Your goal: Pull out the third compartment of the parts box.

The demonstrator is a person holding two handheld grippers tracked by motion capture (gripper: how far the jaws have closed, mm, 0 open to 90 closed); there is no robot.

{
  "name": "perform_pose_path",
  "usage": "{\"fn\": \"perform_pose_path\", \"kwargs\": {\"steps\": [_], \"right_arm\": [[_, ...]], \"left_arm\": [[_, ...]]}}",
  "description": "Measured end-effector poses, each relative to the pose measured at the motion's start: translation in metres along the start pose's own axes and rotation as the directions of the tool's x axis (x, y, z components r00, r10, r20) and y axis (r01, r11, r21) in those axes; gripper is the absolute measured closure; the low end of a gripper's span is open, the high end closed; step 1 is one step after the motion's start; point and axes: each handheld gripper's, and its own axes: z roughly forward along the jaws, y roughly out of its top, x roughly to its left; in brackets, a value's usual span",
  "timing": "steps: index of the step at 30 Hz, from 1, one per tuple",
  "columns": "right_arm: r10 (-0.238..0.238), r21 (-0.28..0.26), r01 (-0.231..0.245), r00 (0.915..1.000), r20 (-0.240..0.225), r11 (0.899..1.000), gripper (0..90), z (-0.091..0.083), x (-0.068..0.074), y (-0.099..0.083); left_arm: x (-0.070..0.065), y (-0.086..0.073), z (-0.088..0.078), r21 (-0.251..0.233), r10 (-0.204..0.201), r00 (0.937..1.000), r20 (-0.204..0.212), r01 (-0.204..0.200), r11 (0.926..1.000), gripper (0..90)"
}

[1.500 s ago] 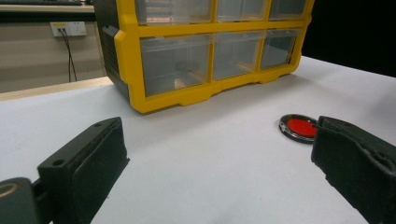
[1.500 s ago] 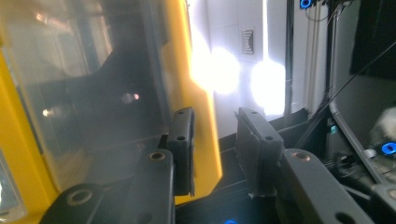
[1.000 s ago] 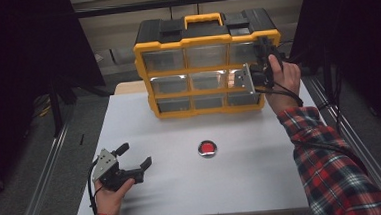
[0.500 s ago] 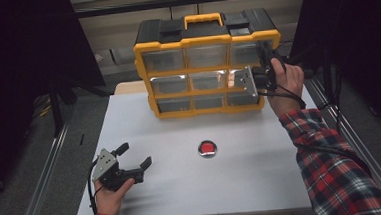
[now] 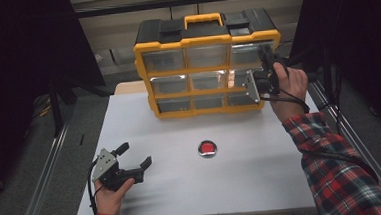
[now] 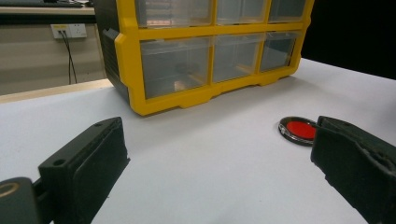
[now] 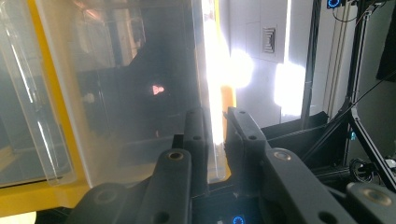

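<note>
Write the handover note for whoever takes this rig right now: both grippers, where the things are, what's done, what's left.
Right gripper: jaws have just been closing, now pinching the clear front edge of the drawer in the middle row at the right end of the yellow organizer.
Left gripper: open, holding nothing, resting low over the near left of the white table.
Red disc: lies flat on the table in front of the organizer, untouched.
Done: drawer gripped.
Left: probably pull the drawer out; the disc may go in after, but that is a guess.
</note>
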Motion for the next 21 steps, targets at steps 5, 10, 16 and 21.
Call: {"fn": "perform_pose_path", "kwargs": {"steps": [5,10,16,21], "right_arm": [[0.003,-0.004,-0.003,1.0000,-0.005,1.000,79.9,-0.005,-0.002,0.000],[-0.012,-0.007,0.012,0.9999,-0.011,1.000,80.6,-0.009,-0.003,0.001],[-0.024,0.001,0.024,0.9997,0.003,1.000,81.1,-0.015,-0.002,0.002],[-0.017,0.002,0.017,0.9999,0.002,1.000,81.7,-0.018,-0.002,0.002]], "left_arm": [[0.000,0.000,0.000,0.000,0.002,1.0000,0.000,-0.002,1.0000,3.5],[-0.001,0.000,0.001,-0.007,-0.006,1.0000,0.004,0.006,1.0000,3.6],[0.000,0.001,0.001,-0.007,-0.006,1.0000,0.002,0.006,1.0000,3.6],[0.000,0.001,0.001,-0.008,-0.007,1.0000,0.003,0.007,0.9999,3.6]]}}
